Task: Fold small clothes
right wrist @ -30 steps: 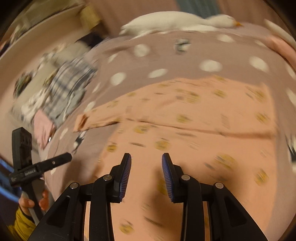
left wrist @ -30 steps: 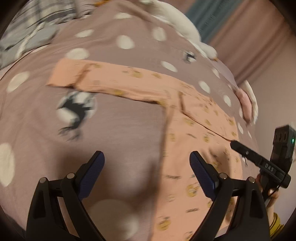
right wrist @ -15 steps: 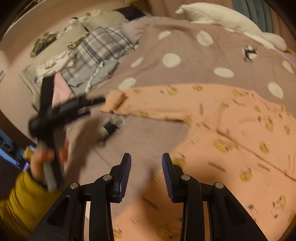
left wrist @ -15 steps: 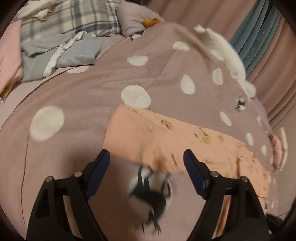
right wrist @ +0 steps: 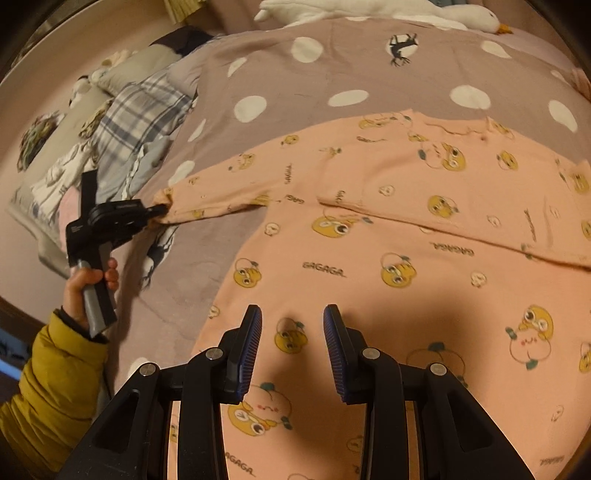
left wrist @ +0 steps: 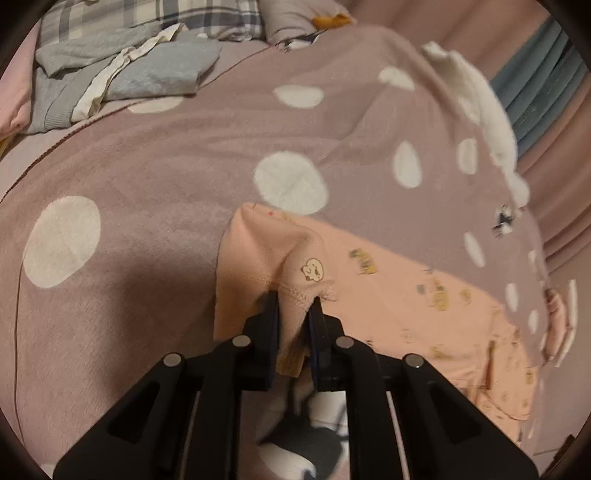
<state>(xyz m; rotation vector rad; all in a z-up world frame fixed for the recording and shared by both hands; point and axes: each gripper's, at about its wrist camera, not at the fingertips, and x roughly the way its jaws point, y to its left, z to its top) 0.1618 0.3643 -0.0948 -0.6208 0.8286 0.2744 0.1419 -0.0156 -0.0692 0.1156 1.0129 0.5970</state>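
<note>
A peach child's top (right wrist: pixel 388 229) with yellow cartoon prints lies spread flat on a mauve blanket with white dots (right wrist: pixel 280 85). Its long sleeve (right wrist: pixel 218 192) runs out to the left. My left gripper (left wrist: pixel 293 306) has its jaws closing on the sleeve cuff (left wrist: pixel 291 295), and the cuff fabric bunches up between the pads. In the right wrist view the same gripper (right wrist: pixel 160 210) bites the sleeve end, held by a hand in a mustard sleeve (right wrist: pixel 51 387). My right gripper (right wrist: pixel 292 325) hovers low over the body of the top with its jaws apart and nothing between them.
A heap of grey and plaid clothes (left wrist: pixel 122 62) lies at the blanket's far left. A white goose plush (right wrist: pixel 373 11) stretches along the far edge. A grey-blue curtain (left wrist: pixel 539 88) and pink curtains hang behind. Pillows (right wrist: pixel 129 70) line the left side of the bed.
My left gripper swept left along the sleeve to its cuff and closed onto it from wide open. The right gripper stayed at the same width over the top's body.
</note>
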